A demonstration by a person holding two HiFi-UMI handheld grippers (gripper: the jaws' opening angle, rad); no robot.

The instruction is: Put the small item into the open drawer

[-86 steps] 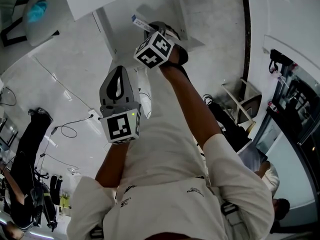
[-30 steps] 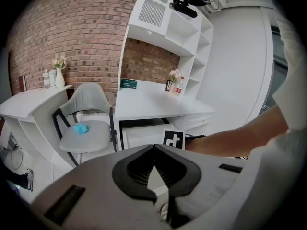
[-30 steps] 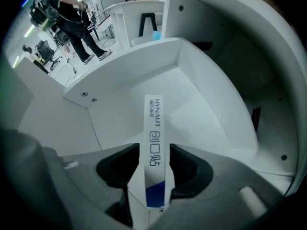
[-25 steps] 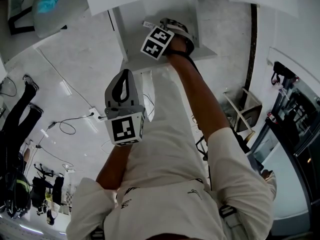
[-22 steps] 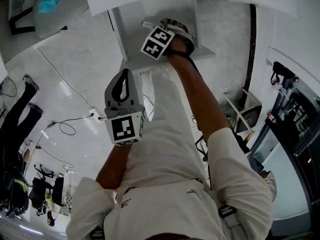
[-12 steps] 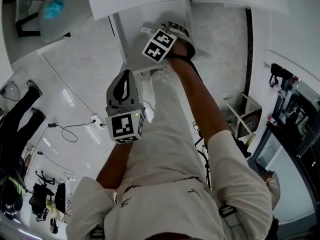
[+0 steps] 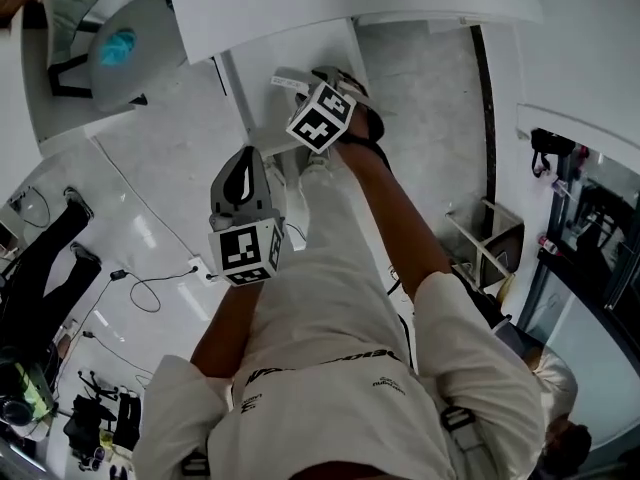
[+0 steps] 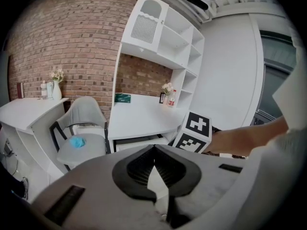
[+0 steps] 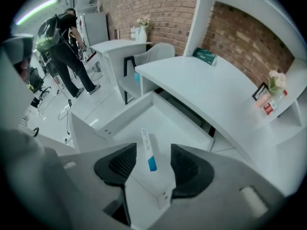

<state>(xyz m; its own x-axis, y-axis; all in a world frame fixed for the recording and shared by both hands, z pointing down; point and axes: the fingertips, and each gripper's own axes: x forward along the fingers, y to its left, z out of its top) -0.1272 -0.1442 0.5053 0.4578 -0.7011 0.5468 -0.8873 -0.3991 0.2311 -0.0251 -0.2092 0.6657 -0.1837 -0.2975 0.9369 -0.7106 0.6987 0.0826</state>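
Note:
The small item, a slim white box with a blue end (image 9: 147,153), lies flat on the floor of the open white drawer (image 9: 120,118). My right gripper (image 9: 153,149) hovers just above it. The jaws stand wide and are closing a little; the box shows in the gap between them, with no pad touching it. In the head view, the right gripper (image 7: 318,96) reaches over the drawer (image 7: 300,53), with the box (image 7: 287,81) past its tips. My left gripper (image 7: 242,160) hangs back over the floor. Its pads meet with nothing held (image 8: 153,148).
The drawer sticks out from under a white desk (image 9: 201,85) against a brick wall. A grey chair (image 7: 120,43) carrying a blue object stands to the left. Cables (image 7: 150,278) trail over the floor. A person (image 9: 60,47) stands at the far left.
The head view has swung, so the desk and chair sit lower in the picture. The right gripper stays over the drawer with the box just past its tips. The left gripper has barely moved.

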